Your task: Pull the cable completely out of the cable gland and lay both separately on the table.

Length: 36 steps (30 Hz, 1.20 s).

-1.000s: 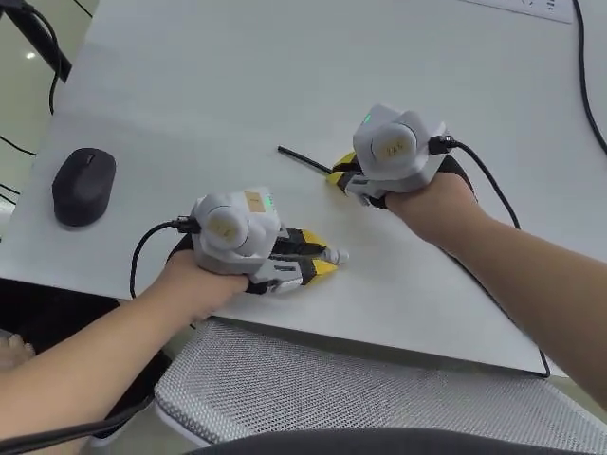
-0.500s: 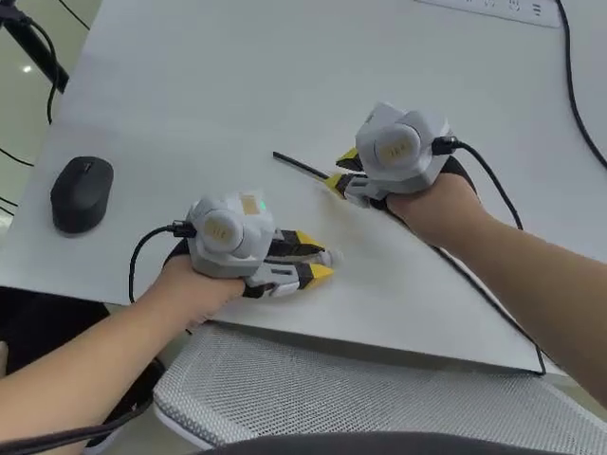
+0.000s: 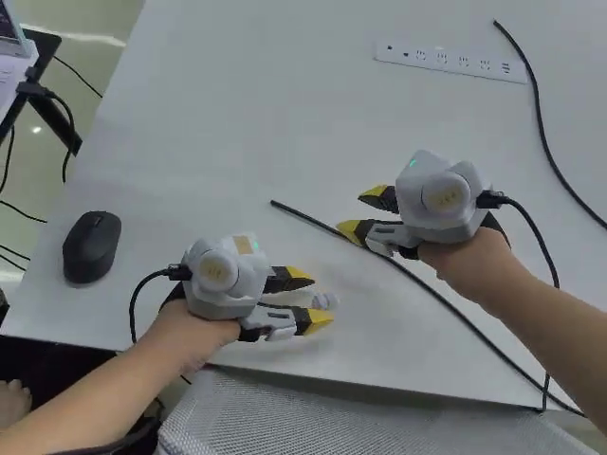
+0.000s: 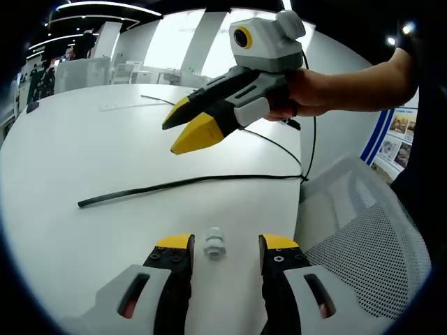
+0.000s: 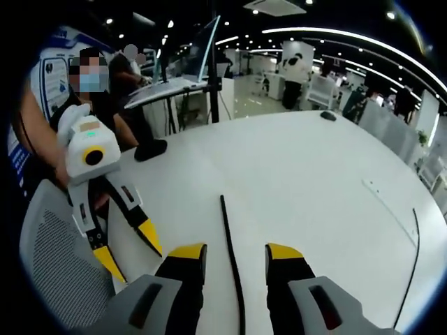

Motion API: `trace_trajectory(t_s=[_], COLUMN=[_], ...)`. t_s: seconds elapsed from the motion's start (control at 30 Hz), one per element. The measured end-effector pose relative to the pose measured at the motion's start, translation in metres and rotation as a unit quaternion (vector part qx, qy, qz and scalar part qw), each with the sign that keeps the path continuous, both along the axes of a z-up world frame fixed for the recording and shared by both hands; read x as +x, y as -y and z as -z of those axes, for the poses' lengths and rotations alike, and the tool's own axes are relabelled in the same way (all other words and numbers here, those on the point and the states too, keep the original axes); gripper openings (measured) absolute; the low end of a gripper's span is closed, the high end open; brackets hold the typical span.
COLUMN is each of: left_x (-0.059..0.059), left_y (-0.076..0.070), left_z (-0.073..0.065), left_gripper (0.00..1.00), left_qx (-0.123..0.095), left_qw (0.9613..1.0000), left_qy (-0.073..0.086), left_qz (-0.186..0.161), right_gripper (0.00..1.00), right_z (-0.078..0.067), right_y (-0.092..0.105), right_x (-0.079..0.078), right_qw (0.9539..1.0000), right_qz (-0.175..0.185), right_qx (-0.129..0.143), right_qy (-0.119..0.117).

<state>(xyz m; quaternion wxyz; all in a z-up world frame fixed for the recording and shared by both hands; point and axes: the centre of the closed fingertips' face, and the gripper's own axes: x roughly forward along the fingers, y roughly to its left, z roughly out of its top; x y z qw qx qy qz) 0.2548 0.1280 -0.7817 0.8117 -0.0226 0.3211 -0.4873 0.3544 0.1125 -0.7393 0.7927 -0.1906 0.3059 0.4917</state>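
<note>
Nearest, the left gripper (image 3: 313, 298) stood with its jaws wide, the white gland (image 4: 214, 244) lying loose on the table (image 3: 237, 114) between them. Beyond, the black cable (image 3: 303, 217) lay flat, clear of the gland. The right gripper (image 3: 362, 212) hovered over it, spread and empty, so the separation looked done.

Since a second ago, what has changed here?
Both let go. The right gripper opened and rose off the cable; the left gripper opened, leaving the white fitting on the table between its jaws. The cable and the mouse lie where they were.
</note>
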Motion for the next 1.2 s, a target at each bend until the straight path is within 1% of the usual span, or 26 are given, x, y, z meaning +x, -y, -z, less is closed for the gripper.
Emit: trace_trajectory(t_s=[0.03, 0.1, 0.13, 0.3, 0.33, 0.4, 0.47, 0.5, 0.53, 0.6, 0.67, 0.73, 0.83, 0.9, 0.93, 1.0, 1.03, 1.07, 1.1, 1.13, 1.2], left_x=[0.000, -0.001, -0.002, -0.010, -0.011, -0.014, -0.015, -0.015, -0.015, -0.017, -0.019, -0.021, -0.022, -0.024, -0.025, -0.027, -0.027, -0.028, -0.031, -0.032, -0.034], left_y=[0.000, -0.001, -0.001, -0.005, -0.006, -0.010, -0.014, -0.015, -0.017, -0.019, -0.021, -0.023, -0.029, -0.032, -0.034, -0.038, -0.038, -0.038, -0.039, -0.039, -0.041], left_z=[-0.003, -0.009, -0.010, -0.023, -0.025, -0.028, -0.032, -0.035, -0.039, -0.044, -0.050, -0.057, -0.068, -0.071, -0.074, -0.077, -0.080, -0.082, -0.082, -0.081, -0.082], left_gripper=[0.39, 0.41, 0.42, 0.50, 0.51, 0.52, 0.53, 0.54, 0.54, 0.56, 0.58, 0.60, 0.63, 0.65, 0.67, 0.69, 0.70, 0.71, 0.72, 0.73, 0.77], left_qx=[-0.002, -0.007, -0.008, -0.002, -0.001, 0.004, 0.004, 0.001, -0.004, -0.005, -0.006, -0.015, -0.027, -0.029, -0.029, -0.030, -0.033, -0.034, -0.032, -0.030, -0.027], left_qw=[1.0000, 1.0000, 0.9999, 1.0000, 1.0000, 1.0000, 0.9999, 0.9998, 0.9997, 0.9995, 0.9992, 0.9987, 0.9971, 0.9964, 0.9959, 0.9952, 0.9948, 0.9944, 0.9944, 0.9945, 0.9941], left_qy=[0.001, -0.001, -0.004, 0.001, 0.002, 0.003, 0.003, 0.002, 0.001, 0.001, 0.006, 0.006, 0.012, 0.015, 0.020, 0.024, 0.031, 0.039, 0.038, 0.035, 0.041], left_qz=[-0.003, -0.006, -0.007, -0.009, -0.008, -0.009, -0.013, -0.017, -0.025, -0.032, -0.039, -0.049, -0.070, -0.078, -0.083, -0.090, -0.092, -0.092, -0.093, -0.094, -0.096], right_gripper=[0.32, 0.35, 0.36, 0.41, 0.43, 0.46, 0.49, 0.53, 0.55, 0.57, 0.59, 0.61, 0.65, 0.67, 0.68, 0.70, 0.71, 0.71, 0.71, 0.72, 0.76], right_z=[-0.001, -0.006, -0.010, -0.029, -0.034, -0.038, -0.044, -0.046, -0.048, -0.052, -0.056, -0.061, -0.068, -0.071, -0.073, -0.073, -0.072, -0.071, -0.072, -0.073, -0.075], right_y=[0.007, 0.016, 0.022, 0.043, 0.048, 0.054, 0.062, 0.064, 0.068, 0.077, 0.087, 0.097, 0.114, 0.125, 0.131, 0.141, 0.145, 0.149, 0.154, 0.156, 0.160], right_x=[0.001, 0.001, -0.001, -0.007, -0.010, -0.015, -0.022, -0.026, -0.032, -0.038, -0.045, -0.052, -0.061, -0.068, -0.071, -0.077, -0.079, -0.080, -0.081, -0.083, -0.087], right_qw=[1.0000, 0.9998, 0.9998, 0.9993, 0.9989, 0.9986, 0.9979, 0.9976, 0.9966, 0.9962, 0.9956, 0.9948, 0.9923, 0.9901, 0.9886, 0.9858, 0.9847, 0.9822, 0.9773, 0.9756, 0.9740], right_qz=[0.002, 0.002, 0.004, 0.029, 0.033, 0.037, 0.043, 0.045, 0.051, 0.055, 0.060, 0.068, 0.086, 0.100, 0.108, 0.122, 0.127, 0.140, 0.160, 0.164, 0.167], right_qx=[0.001, -0.004, -0.003, 0.021, 0.029, 0.036, 0.047, 0.053, 0.064, 0.066, 0.071, 0.076, 0.089, 0.099, 0.105, 0.115, 0.118, 0.125, 0.137, 0.144, 0.153], right_qy=[0.002, 0.018, 0.018, 0.015, 0.015, 0.013, 0.007, 0.001, -0.010, -0.010, -0.010, -0.009, -0.005, -0.008, -0.005, -0.007, -0.010, -0.017, -0.023, -0.020, -0.010])
